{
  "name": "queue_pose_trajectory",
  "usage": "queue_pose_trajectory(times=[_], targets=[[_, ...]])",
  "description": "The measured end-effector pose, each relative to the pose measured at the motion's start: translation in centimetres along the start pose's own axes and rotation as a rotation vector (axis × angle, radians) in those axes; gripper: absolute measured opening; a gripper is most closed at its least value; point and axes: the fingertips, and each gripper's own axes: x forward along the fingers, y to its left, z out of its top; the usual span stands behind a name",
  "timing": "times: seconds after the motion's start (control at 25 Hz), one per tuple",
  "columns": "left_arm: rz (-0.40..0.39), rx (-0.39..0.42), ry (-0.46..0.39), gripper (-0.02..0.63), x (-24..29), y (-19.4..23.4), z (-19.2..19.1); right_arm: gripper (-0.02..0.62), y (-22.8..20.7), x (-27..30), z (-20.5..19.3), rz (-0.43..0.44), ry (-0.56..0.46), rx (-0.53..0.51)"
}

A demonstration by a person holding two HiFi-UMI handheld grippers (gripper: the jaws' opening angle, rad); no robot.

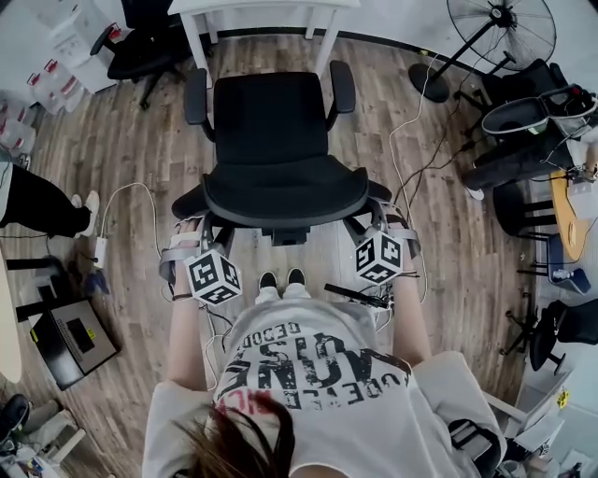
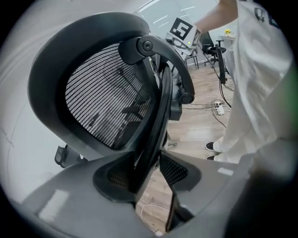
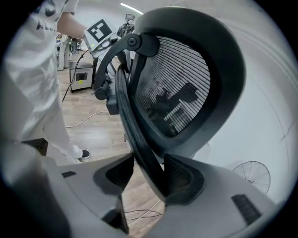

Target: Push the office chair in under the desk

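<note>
**Both grippers clamped on the backrest, chair just short of the surface**

In the head view the person stands right behind the chair (image 1: 276,131), shoes (image 1: 282,278) close to its base, one arm down each side.

The left gripper (image 1: 192,224) sits at the left edge of the backrest (image 1: 285,191). In its own view the left gripper (image 2: 149,160) has the dark backrest rim running up between its jaws. The jaws stand wide, and both pads lie against the rim.

The right gripper (image 1: 381,217) mirrors it at the right edge. In its own view the right gripper (image 3: 144,167) pinches the rim in the same way, with the mesh back rising above it.

The chair stands on the wood floor (image 1: 112,140), turned away from the person. Its seat and both armrests are out in the open. The front edge of the seat lies close to the two white legs of the surface (image 1: 195,42), roughly in line with the gap between them.

Farther off, a second black chair (image 1: 140,51) stands to the left of the surface. A floor fan (image 1: 500,28) stands well off to the right.
</note>
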Motion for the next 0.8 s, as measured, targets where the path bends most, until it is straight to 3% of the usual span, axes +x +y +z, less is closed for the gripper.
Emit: queue_pose_trajectory(times=[0.8], targets=[[0.013, 0.027, -0.008, 0.177, 2.6, 3.4, -0.1, 0.193, -3.2, 2.8, 0.6, -0.016, 0.016, -0.006]])
